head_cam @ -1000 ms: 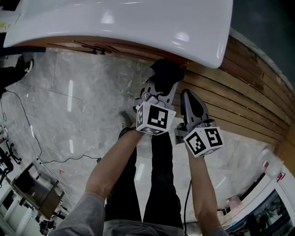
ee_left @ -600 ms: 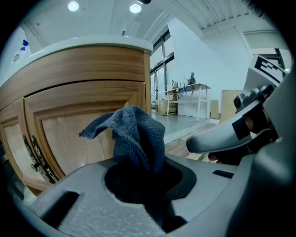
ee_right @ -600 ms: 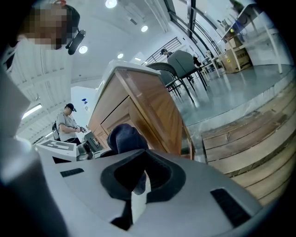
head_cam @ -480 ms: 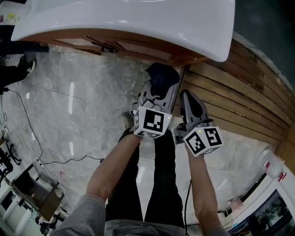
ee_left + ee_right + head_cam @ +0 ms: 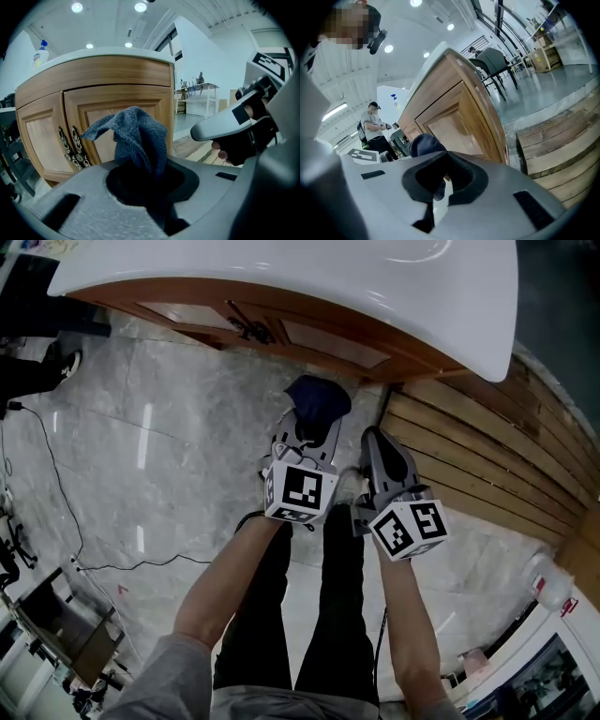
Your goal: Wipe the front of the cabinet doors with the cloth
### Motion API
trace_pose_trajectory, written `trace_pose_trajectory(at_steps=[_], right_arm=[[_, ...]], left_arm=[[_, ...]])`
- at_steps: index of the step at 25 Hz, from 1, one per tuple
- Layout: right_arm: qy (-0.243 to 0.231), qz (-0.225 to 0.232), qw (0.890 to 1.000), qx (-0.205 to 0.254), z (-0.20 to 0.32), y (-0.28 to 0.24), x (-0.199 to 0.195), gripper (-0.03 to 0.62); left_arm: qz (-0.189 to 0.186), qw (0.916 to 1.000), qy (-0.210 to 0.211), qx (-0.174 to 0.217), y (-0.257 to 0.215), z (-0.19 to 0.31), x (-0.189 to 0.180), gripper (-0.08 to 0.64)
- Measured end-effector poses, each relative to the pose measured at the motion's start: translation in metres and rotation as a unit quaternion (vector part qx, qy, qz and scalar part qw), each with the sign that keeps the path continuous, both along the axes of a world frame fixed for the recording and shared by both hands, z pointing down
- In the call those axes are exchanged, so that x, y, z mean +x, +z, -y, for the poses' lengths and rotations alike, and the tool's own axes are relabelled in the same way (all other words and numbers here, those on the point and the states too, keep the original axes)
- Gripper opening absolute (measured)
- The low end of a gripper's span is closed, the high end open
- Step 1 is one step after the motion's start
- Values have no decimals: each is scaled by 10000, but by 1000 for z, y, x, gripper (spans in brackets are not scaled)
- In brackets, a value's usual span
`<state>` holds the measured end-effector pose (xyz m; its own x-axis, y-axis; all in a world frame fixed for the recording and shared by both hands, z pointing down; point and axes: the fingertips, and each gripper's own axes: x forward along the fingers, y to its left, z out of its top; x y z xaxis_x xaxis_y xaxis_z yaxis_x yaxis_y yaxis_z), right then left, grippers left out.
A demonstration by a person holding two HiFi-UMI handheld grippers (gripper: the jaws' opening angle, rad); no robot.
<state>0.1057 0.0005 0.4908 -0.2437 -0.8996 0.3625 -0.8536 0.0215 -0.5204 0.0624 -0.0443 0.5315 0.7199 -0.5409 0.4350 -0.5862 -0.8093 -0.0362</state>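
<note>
Head view: your left claw (image 5: 313,430) is clamped on a dark blue cloth (image 5: 317,401), which bunches out past its tips above the grey marble floor (image 5: 141,427). The cloth hangs just short of the wooden cabinet doors (image 5: 328,343) and appears not to touch them. The doors sit under a white surface (image 5: 281,268), with a pair of dark ornate handles (image 5: 248,329) where they meet.

Your right claw (image 5: 378,448) lies just beside the left one, on the side nearer the wooden slatted wall (image 5: 487,456), and points the same way.

Left gripper view: the left claw (image 5: 140,173) pinches the cloth (image 5: 136,136) at its base. The fabric stands up in loose folds in front of the right-hand door (image 5: 93,117). The handles (image 5: 70,147) show to the left of the cloth. A bottle (image 5: 41,52) stands on the surface above.

Right gripper view: the right claw (image 5: 440,187) is pressed together to a thin slit, with nothing held in it. The cloth (image 5: 426,143) shows beyond it, against the cabinet's side (image 5: 459,112). A person (image 5: 375,126) stands in the background.
</note>
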Motion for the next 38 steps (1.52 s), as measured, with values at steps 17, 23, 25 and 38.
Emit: trace_pose_trajectory(at_steps=[17,23,25,38], right_arm=[[-40,-66,9999,-124,25,21,-42,9],[152,-135,9995,-224,28,34,-42,9],[230,-135,9993,-244,30,39,-41,9],[663,-46,9977,-159,54,68,-36,9]], left_arm=[[293,9994,-148,-65,44,46,-51,55],[420,9990,-115,-52,71,72,-53,55],[418,9990,-141,-36,77,82,-54,55],[442,9985,127,311,94,115,-48,55]])
